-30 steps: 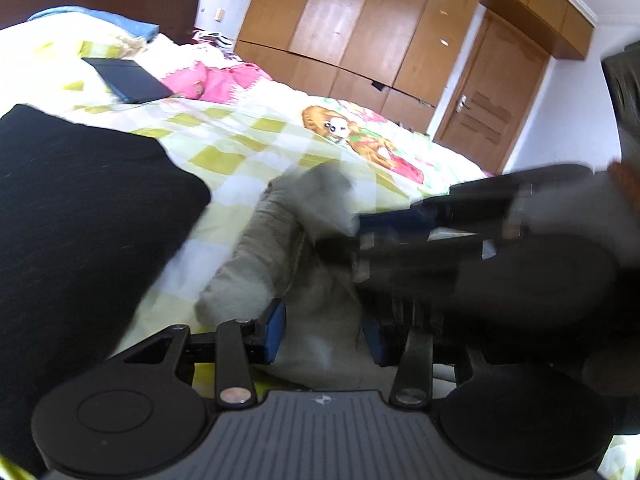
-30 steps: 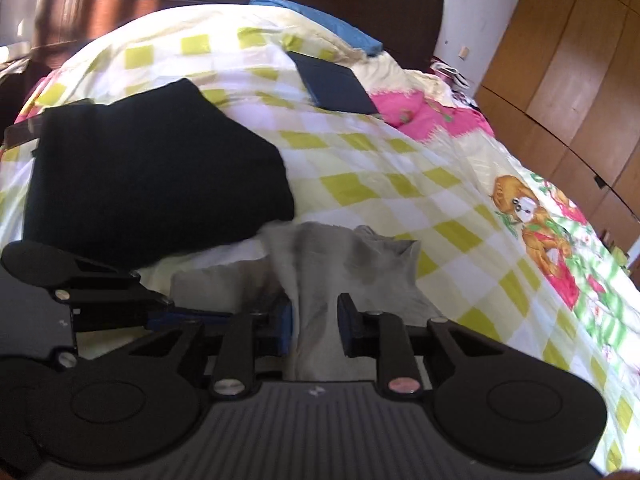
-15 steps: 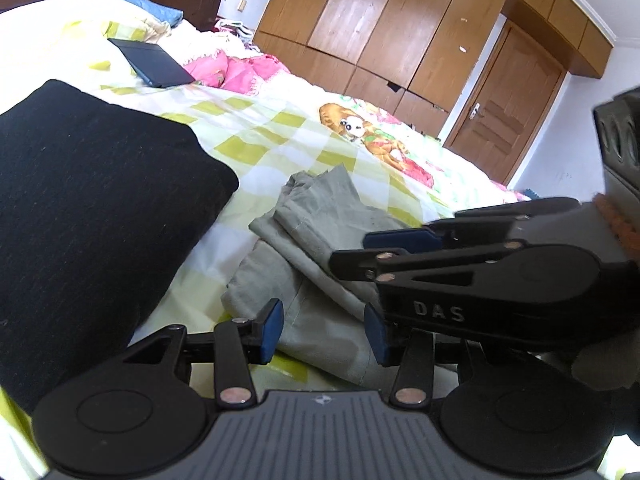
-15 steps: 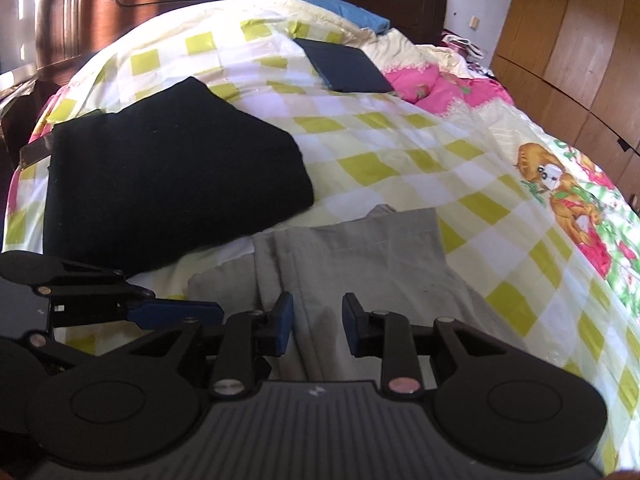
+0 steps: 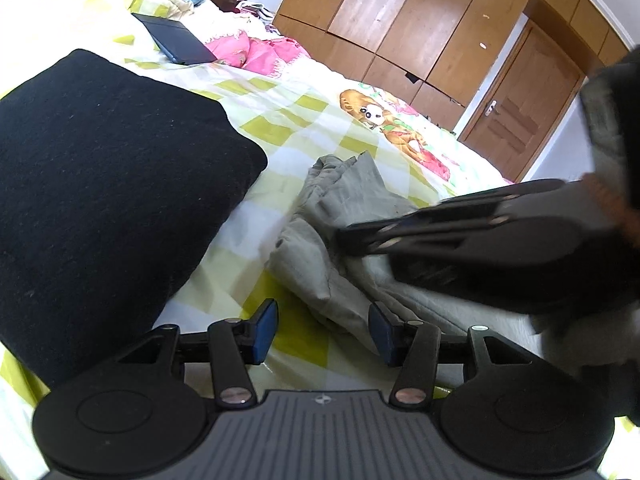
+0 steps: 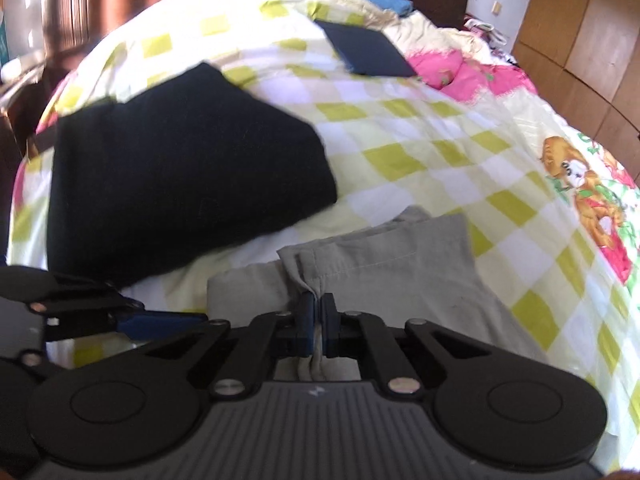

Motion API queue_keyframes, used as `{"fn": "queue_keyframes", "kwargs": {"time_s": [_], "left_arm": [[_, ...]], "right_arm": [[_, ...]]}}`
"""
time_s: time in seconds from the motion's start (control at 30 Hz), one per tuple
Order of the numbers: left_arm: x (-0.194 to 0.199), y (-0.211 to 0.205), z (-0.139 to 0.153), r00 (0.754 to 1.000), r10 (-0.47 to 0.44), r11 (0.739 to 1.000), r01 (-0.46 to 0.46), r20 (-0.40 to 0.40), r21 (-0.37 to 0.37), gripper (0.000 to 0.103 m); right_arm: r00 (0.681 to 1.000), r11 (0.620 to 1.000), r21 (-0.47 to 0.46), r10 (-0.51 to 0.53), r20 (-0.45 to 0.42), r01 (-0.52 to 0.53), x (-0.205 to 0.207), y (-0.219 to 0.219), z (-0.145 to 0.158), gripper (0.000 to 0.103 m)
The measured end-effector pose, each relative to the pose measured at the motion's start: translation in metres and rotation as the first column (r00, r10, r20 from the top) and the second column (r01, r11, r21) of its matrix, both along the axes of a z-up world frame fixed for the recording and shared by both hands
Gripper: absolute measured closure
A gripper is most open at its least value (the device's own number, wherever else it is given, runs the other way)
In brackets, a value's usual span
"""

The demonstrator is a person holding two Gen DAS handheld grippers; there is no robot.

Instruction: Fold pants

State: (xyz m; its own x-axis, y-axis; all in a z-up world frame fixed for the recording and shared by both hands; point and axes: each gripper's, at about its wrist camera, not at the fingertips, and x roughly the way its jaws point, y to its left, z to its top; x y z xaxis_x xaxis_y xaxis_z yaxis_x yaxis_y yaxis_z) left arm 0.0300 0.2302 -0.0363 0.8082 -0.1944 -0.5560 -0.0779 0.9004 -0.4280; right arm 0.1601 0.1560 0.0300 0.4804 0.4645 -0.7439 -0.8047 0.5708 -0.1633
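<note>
Your right gripper (image 6: 318, 320) sits at lower centre of the right wrist view, jaws pressed together on a pinched ridge of the grey pants (image 6: 400, 264); they have just been closing, cloth caught between the pads. The pants spread from that pinch up and to the right, folded, lying on the checked bedspread (image 6: 420, 132). Black folded garment (image 6: 180, 168) lies left of the pants, upper left of the gripper, its lower edge just beside the grey cloth.

Your left gripper (image 5: 322, 330) is at bottom centre of the left wrist view, jaws spread and just been opening wider. A rumpled corner of the pants (image 5: 340, 216) lies right in front of the gap, a fold reaching down toward the right pad; pads not pressing on it. Pants run from there up to mid-frame and right, under your right gripper (image 5: 360, 238), which comes in blurred from the right edge and lies over the cloth.

Dark flat item (image 5: 176, 38) upper left on the bed, pink fabric (image 5: 264, 50) beside it. Wooden wardrobe (image 5: 400, 20) and door (image 5: 520, 108) upper right.
</note>
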Motion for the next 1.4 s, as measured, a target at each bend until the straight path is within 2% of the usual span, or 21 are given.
{"fn": "queue_keyframes", "kwargs": {"time_s": [0.13, 0.27, 0.33, 0.43, 0.5, 0.57, 0.63, 0.67, 0.8, 0.87, 0.97, 1.03, 1.1, 1.13, 1.17, 1.2, 1.23, 1.27, 1.3, 1.37, 1.4], "left_arm": [[0.000, 0.000, 0.000, 1.000, 0.006, 1.000, -0.006, 0.004, -0.001, 0.040], [-0.001, 0.000, 0.001, 1.000, 0.006, 1.000, -0.005, -0.012, 0.021, 0.040], [-0.002, -0.001, 0.003, 1.000, 0.002, 1.000, -0.002, -0.007, 0.030, 0.040], [-0.006, -0.002, 0.007, 1.000, -0.012, 0.997, 0.013, -0.014, 0.073, 0.040], [-0.014, -0.004, 0.012, 1.000, -0.011, 0.994, 0.013, -0.018, 0.109, 0.040], [-0.021, -0.008, 0.023, 1.000, -0.018, 0.989, 0.018, 0.000, 0.147, 0.040], [-0.023, -0.017, 0.036, 0.998, -0.050, 0.981, 0.042, 0.035, 0.187, 0.040], [-0.021, -0.023, 0.043, 0.996, -0.068, 0.977, 0.056, 0.055, 0.205, 0.040], [-0.004, -0.053, 0.066, 0.974, -0.175, 0.957, 0.134, 0.142, 0.259, 0.037], [0.013, -0.071, 0.069, 0.962, -0.227, 0.945, 0.181, 0.149, 0.271, 0.036], [0.044, -0.103, 0.060, 0.928, -0.350, 0.914, 0.310, 0.126, 0.261, 0.036], [0.065, -0.127, 0.050, 0.901, -0.428, 0.877, 0.393, 0.075, 0.278, 0.036], [0.087, -0.154, 0.035, 0.864, -0.503, 0.811, 0.473, -0.002, 0.345, 0.036], [0.099, -0.167, 0.025, 0.857, -0.512, 0.775, 0.492, -0.062, 0.397, 0.036], [0.112, -0.177, 0.013, 0.860, -0.496, 0.744, 0.491, -0.117, 0.453, 0.036], [0.123, -0.183, 0.005, 0.862, -0.485, 0.724, 0.490, -0.147, 0.484, 0.034], [0.130, -0.183, 0.003, 0.865, -0.477, 0.730, 0.489, -0.156, 0.477, 0.034], [0.135, -0.183, 0.008, 0.873, -0.460, 0.750, 0.479, -0.161, 0.456, 0.034], [0.136, -0.184, 0.015, 0.883, -0.442, 0.765, 0.463, -0.159, 0.448, 0.035], [0.128, -0.191, 0.037, 0.888, -0.449, 0.754, 0.435, -0.099, 0.492, 0.035], [0.123, -0.197, 0.047, 0.876, -0.478, 0.739, 0.445, -0.072, 0.507, 0.035]], "right_arm": [[0.996, 0.996, 0.010, 0.085, 0.030, -0.086, -0.021, -0.004, 0.014, 0.100], [0.990, 0.990, -0.019, 0.141, 0.026, -0.141, -0.029, 0.001, 0.003, 0.097], [0.994, 0.995, -0.016, 0.101, -0.039, -0.101, -0.014, 0.003, -0.003, 0.092], [0.997, 0.998, 0.060, 0.021, -0.078, -0.017, -0.008, -0.016, 0.008, 0.081], [0.996, 0.992, 0.115, -0.047, -0.076, 0.056, -0.013, -0.044, 0.020, 0.058], [0.987, 0.975, 0.163, -0.143, -0.079, 0.154, -0.019, -0.084, 0.028, 0.057], [0.957, 0.939, 0.190, -0.272, -0.101, 0.287, -0.022, -0.131, 0.032, 0.057], [0.926, 0.905, 0.197, -0.362, -0.110, 0.378, -0.022, -0.160, 0.033, 0.057], [0.754, 0.729, 0.191, -0.634, -0.171, 0.657, -0.009, -0.264, 0.021, 0.054], [0.672, 0.641, 0.206, -0.685, -0.280, 0.739, 0.002, -0.304, 0.007, 0.054], [0.605, 0.568, 0.237, -0.644, -0.468, 0.788, 0.010, -0.337, -0.018, 0.054], [0.598, 0.567, 0.238, -0.615, -0.514, 0.788, 0.004, -0.341, -0.031, 0.054], [0.614, 0.579, 0.258, -0.585, -0.530, 0.773, -0.007, -0.342, -0.039, 0.054], [0.623, 0.583, 0.272, -0.566, -0.540, 0.766, -0.011, -0.343, -0.041, 0.054], [0.634, 0.592, 0.278, -0.556, -0.538, 0.756, -0.013, -0.346, -0.040, 0.063], [0.635, 0.594, 0.277, -0.560, -0.532, 0.755, -0.014, -0.348, -0.039, 0.078], [0.624, 0.585, 0.270, -0.566, -0.539, 0.765, -0.013, -0.353, -0.040, 0.083], [0.603, 0.565, 0.271, -0.559, -0.569, 0.779, -0.009, -0.362, -0.045, 0.088], [0.590, 0.546, 0.284, -0.539, -0.601, 0.788, -0.008, -0.371, -0.047, 0.087], [0.577, 0.504, 0.322, -0.509, -0.639, 0.801, -0.012, -0.387, -0.047, 0.080], [0.578, 0.497, 0.333, -0.500, -0.645, 0.802, -0.015, -0.392, -0.048, 0.068]]}}
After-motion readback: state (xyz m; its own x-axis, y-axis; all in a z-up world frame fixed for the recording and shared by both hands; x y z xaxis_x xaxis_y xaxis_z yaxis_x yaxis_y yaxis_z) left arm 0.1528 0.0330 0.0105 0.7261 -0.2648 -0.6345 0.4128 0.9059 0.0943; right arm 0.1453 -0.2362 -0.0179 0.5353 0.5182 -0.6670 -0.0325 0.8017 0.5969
